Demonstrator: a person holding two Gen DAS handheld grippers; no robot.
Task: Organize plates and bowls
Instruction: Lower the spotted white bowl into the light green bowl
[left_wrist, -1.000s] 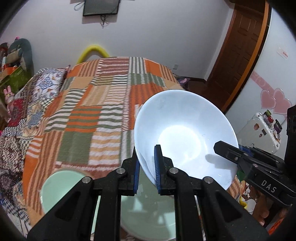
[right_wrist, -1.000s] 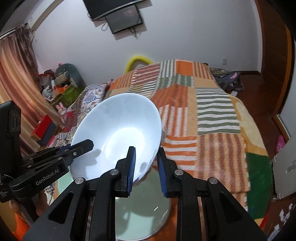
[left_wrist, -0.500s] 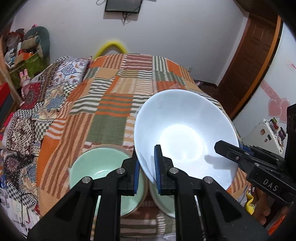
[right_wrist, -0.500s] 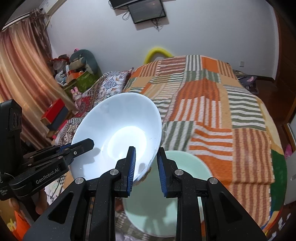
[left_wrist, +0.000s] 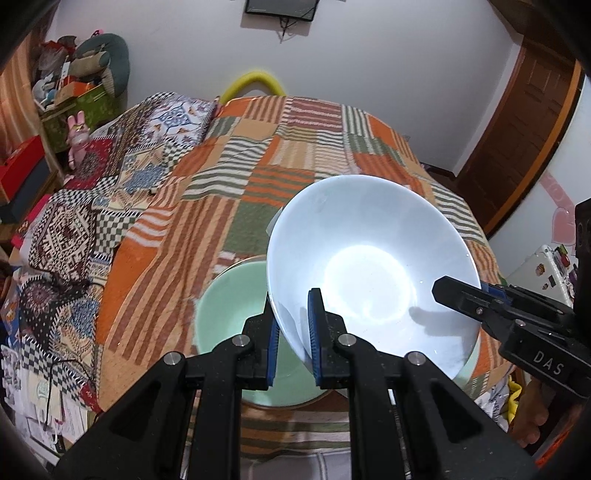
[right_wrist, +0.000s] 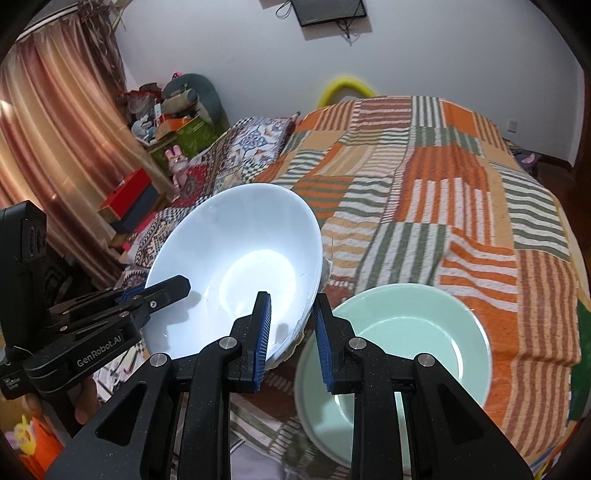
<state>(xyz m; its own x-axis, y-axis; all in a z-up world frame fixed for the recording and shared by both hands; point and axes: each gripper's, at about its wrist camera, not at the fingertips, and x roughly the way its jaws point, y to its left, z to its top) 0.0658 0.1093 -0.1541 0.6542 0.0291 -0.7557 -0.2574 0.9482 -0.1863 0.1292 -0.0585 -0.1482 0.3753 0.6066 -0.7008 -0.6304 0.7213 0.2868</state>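
Observation:
A large white bowl (left_wrist: 369, 266) hangs tilted in the air, held at opposite sides of its rim. My left gripper (left_wrist: 293, 306) is shut on the rim's near left edge. My right gripper (right_wrist: 291, 306) is shut on the opposite edge of the same white bowl (right_wrist: 236, 266). Each gripper shows in the other's view: the right gripper (left_wrist: 448, 290) and the left gripper (right_wrist: 173, 288). A pale green bowl (left_wrist: 229, 314) sits upright on the bed below, partly hidden by the white bowl. In the right wrist view the green bowl (right_wrist: 406, 332) lies just right of my fingers.
The bowls are over a bed with an orange, green and cream striped patchwork cover (left_wrist: 295, 147). A patterned quilt (left_wrist: 74, 229) lies along its left side. Cluttered shelves and boxes (left_wrist: 66, 96) stand at the far left, a wooden door (left_wrist: 524, 129) at the right.
Both grippers, still shut on the white bowl, have carried it sideways and slightly lower over the bed. The green bowl has come up into fuller view beneath it.

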